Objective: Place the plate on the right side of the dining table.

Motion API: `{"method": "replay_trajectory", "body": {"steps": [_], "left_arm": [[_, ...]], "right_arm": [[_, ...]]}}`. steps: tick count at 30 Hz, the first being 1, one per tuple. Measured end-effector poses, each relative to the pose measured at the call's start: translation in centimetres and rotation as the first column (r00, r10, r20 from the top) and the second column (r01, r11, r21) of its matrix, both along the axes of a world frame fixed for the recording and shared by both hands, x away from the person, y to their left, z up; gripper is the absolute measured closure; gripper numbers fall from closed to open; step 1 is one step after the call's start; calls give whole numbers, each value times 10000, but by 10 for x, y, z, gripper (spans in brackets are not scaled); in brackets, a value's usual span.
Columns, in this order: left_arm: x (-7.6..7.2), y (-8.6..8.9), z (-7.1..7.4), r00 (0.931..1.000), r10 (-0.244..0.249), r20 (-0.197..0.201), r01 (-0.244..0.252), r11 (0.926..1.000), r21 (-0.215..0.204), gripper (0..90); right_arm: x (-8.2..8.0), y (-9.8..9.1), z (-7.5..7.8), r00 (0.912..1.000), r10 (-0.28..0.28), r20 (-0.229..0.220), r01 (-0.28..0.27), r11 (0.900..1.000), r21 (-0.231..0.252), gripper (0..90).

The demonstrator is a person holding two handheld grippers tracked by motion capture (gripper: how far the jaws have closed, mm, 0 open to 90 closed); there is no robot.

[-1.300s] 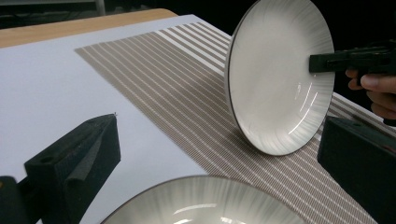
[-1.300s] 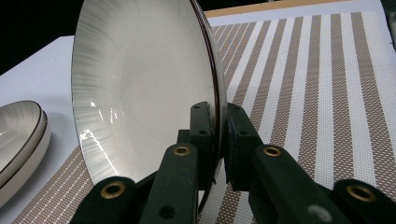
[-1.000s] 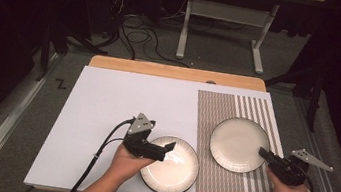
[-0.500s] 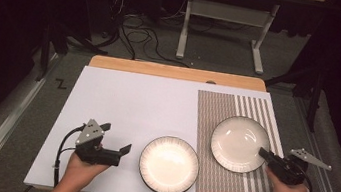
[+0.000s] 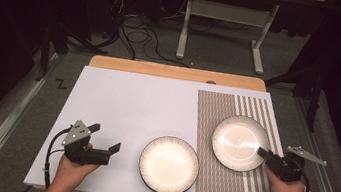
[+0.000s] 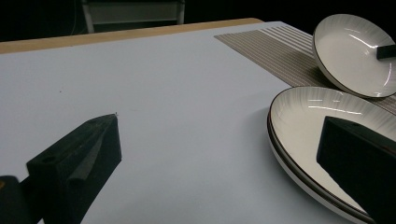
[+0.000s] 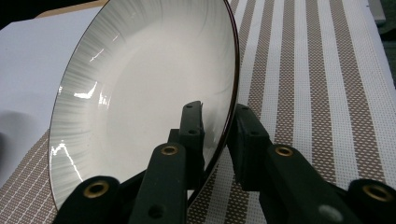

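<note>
Two white plates with dark rims and fine grey rays are on the table. The near plate (image 5: 169, 165) (image 6: 317, 112) lies flat where the white mat meets the striped placemat. My left gripper (image 5: 104, 138) (image 6: 219, 126) is open just left of it, holding nothing. The far plate (image 5: 240, 143) (image 6: 355, 56) (image 7: 140, 93) is tilted over the striped placemat. My right gripper (image 5: 264, 153) (image 7: 218, 112) is shut on its right rim, with one jaw inside the bowl and one outside.
A white mat (image 5: 131, 105) covers the left and middle of the table. The brown-and-white striped placemat (image 5: 257, 113) (image 7: 327, 93) takes the right part. A wooden strip (image 5: 177, 72) runs along the far edge, with cables and a stand on the floor beyond.
My left gripper has come away from the near plate's left rim, moved left over the white mat and stopped there, open. Both plates and the right gripper have stayed put.
</note>
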State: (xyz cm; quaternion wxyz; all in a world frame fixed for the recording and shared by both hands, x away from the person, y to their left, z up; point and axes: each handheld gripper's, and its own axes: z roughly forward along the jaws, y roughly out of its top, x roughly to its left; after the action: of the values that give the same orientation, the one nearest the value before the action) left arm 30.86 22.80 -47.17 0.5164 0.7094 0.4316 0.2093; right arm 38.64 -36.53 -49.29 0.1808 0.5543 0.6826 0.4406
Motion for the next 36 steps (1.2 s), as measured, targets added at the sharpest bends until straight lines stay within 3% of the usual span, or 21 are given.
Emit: {"method": "replay_trajectory", "body": {"steps": [15, 26, 30, 36], "left_arm": [[1, -3, -3, 9997, -163, -155, 165, 9998, 143, 8], [3, -1, -4, 9996, -169, -217, 172, 9998, 115, 9], [4, -1, -5, 9995, -183, -264, 186, 9998, 110, 9], [5, 0, -6, 9992, -180, -352, 184, 9998, 122, 9]], "right_arm": [[10, 0, -5, 9977, -417, -528, 417, 9991, -8, 754], [14, -2, -10, 9902, -931, -1043, 926, 9957, -93, 747], [14, -1, -9, 9897, -1104, -910, 1068, 9933, -437, 746], [14, -3, -9, 9898, -1078, -930, 1063, 9941, -212, 747]]}}
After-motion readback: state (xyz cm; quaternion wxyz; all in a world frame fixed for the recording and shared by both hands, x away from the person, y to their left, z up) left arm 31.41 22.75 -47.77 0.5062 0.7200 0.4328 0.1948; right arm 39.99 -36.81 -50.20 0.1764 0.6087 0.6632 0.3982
